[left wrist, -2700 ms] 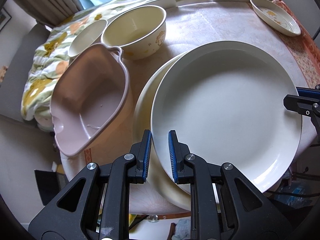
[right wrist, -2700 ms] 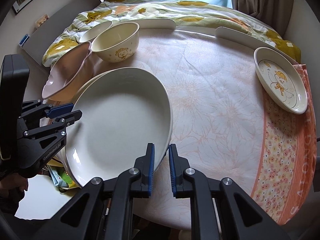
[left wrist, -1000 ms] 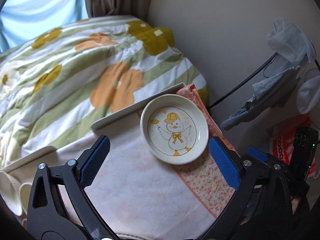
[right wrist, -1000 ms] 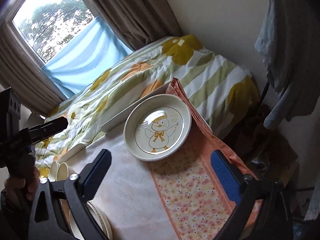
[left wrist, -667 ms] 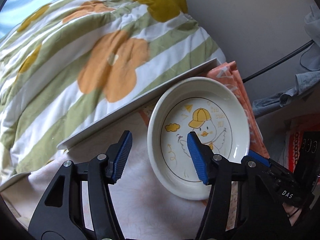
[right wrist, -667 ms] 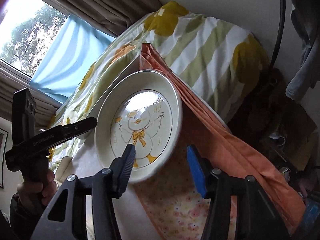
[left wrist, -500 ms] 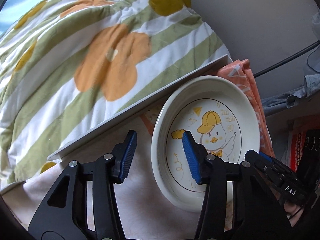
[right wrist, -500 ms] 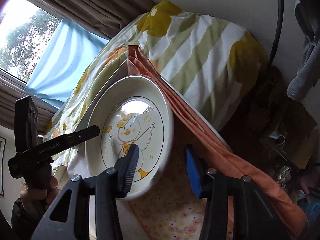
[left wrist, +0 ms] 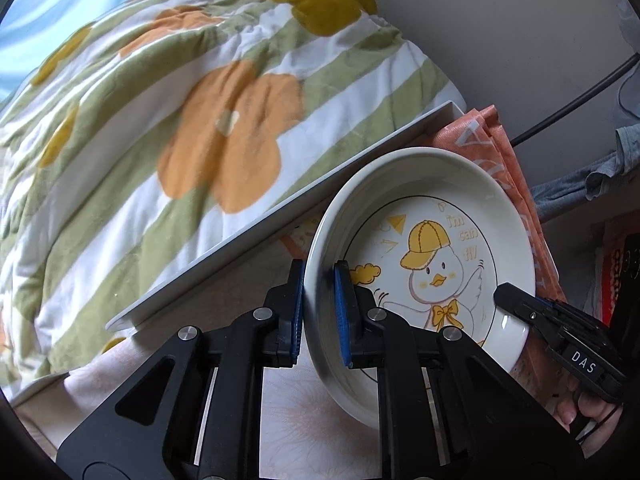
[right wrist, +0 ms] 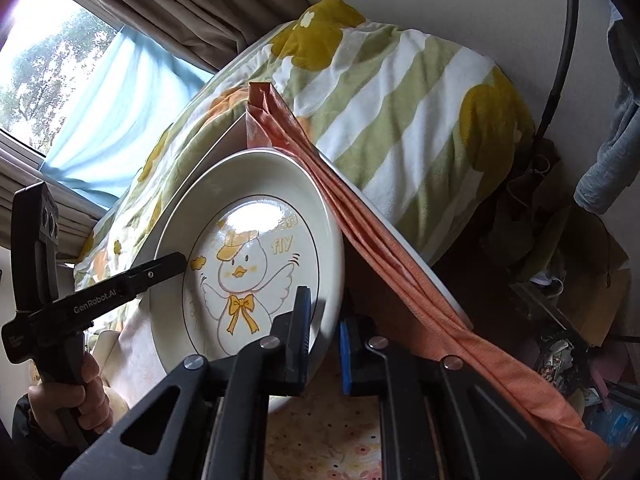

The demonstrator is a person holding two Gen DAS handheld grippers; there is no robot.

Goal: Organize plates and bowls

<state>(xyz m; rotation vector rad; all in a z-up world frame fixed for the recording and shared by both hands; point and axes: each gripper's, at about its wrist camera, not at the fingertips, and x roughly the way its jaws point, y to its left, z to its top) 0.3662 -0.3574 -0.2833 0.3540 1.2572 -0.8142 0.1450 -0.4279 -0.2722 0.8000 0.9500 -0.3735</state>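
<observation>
the left gripper (left wrist: 319,312) is pinching the left rim of the duck plate (left wrist: 432,264), while the right gripper (right wrist: 325,330) is clamping the opposite rim. the plate is sitting tilted at the counter's (left wrist: 304,420) far corner, beside the orange cloth (right wrist: 400,248) and the floral quilt (left wrist: 180,120).

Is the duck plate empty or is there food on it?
Empty. The duck plate shows its whole picture with no food on it, while the left gripper and right gripper each clamp its rim.
</observation>
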